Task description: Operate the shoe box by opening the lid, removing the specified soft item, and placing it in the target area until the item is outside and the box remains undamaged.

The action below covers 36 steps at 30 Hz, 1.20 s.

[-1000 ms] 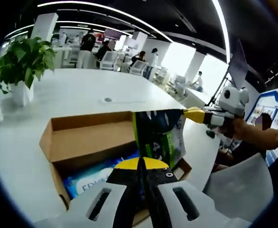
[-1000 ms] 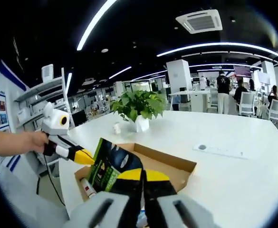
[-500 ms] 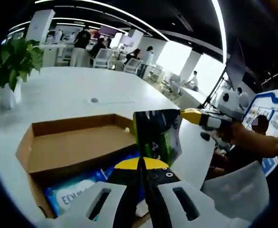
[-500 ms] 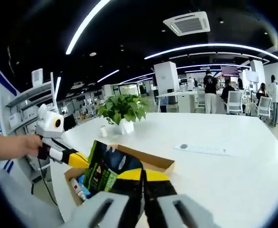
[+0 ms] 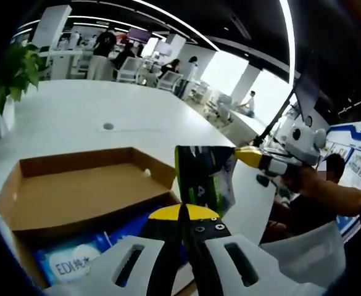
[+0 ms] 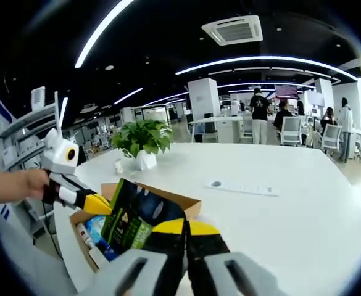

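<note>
**Pouch held up over open box**

Left gripper view: left tool [image 5: 183, 213] clenched on the pouch [image 5: 206, 176] bottom edge; pouch upright, above the box [image 5: 75, 191] near corner. Right tool [image 5: 245, 155] grasps its top corner.

Right gripper view: right tool [image 6: 185, 229] clamps the pouch [image 6: 134, 213]; left tool [image 6: 100, 203] on the far side. Bare bench [image 6: 291, 209] lies right of the box [image 6: 168, 198], nearer the right tool.

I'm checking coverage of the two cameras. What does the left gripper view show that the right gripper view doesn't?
Left gripper view alone: the blue-and-white pack lying in the shoe box, and the blue poster board.

Right gripper view alone: the ceiling air vent and white shelving.

Both: the open box, the green-and-black pouch pinched by the left claw and right claw, the potted plant and the white table.
</note>
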Motion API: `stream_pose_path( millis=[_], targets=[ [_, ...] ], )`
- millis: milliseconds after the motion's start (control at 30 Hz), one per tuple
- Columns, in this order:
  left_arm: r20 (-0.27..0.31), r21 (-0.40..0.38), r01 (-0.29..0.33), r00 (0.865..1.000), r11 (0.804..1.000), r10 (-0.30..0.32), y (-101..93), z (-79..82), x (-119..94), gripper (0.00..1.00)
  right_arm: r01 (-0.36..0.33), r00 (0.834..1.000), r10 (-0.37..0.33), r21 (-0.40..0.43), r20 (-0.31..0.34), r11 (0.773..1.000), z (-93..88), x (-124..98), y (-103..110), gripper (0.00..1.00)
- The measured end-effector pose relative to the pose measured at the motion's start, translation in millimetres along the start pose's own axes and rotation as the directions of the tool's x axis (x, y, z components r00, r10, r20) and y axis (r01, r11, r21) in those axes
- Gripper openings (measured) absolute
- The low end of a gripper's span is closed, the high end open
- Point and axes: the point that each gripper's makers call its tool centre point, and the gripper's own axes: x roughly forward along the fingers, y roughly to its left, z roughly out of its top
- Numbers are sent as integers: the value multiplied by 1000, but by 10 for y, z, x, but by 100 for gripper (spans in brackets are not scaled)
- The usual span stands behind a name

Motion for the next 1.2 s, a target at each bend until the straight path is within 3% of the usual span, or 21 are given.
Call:
stream_pose_path(
  millis=[633, 1200],
  targets=[
    [-63, -43, 21, 998, 999, -24, -157, -93, 574, 0, 95, 994, -94, 16, -58, 995, -287, -104, -569, 0],
    [-104, -70, -26, 994, 997, 19, -206, -171, 920, 0, 145, 982, -142, 19, -122, 989, -520, -20, -921, 0]
  ],
)
